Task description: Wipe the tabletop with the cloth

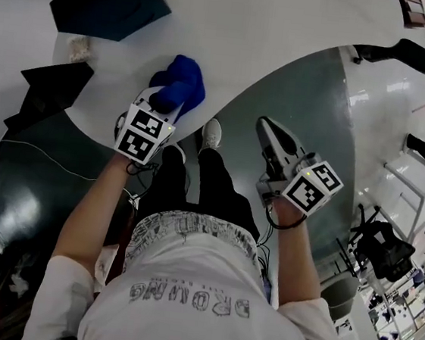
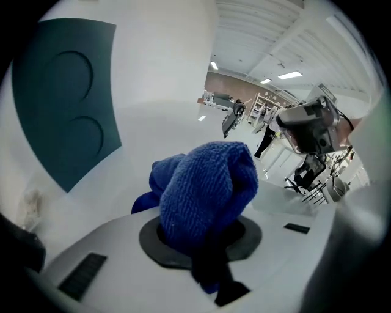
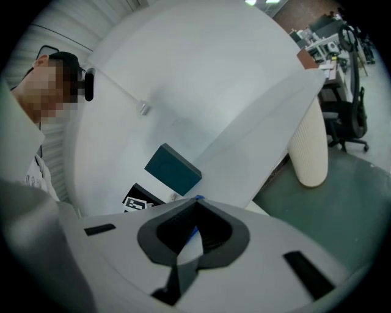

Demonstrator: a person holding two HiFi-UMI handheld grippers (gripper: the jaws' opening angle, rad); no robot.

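White T-shirt (image 1: pixel 181 307) with grey lettering, black trousers (image 1: pixel 195 190), white shoes (image 1: pixel 211 133). The left gripper (image 1: pixel 165 101) and right gripper (image 1: pixel 266 127) are pale grey, each bearing a black-and-white marker cube (image 1: pixel 144 133).

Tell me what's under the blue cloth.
White tabletop shows all around the blue cloth, which the left gripper clamps. The patch directly beneath the cloth is covered, so nothing there can be seen.

Jaws of left gripper (image 1: pixel 166 98) buried in blue cloth (image 2: pixel 206 186), tips not visible in head view or left gripper view. Teal box (image 1: pixel 110 1) cut off by head view's top edge. Small pale lump (image 1: pixel 79 48) near it on worktop (image 1: pixel 251 33): too small to identify, blurred in left gripper view too. In right gripper view, cloth only a blue sliver through right gripper (image 3: pixel 195 200); rest hidden by its body. Small grey item (image 3: pixel 143 108) on worktop unreadable.
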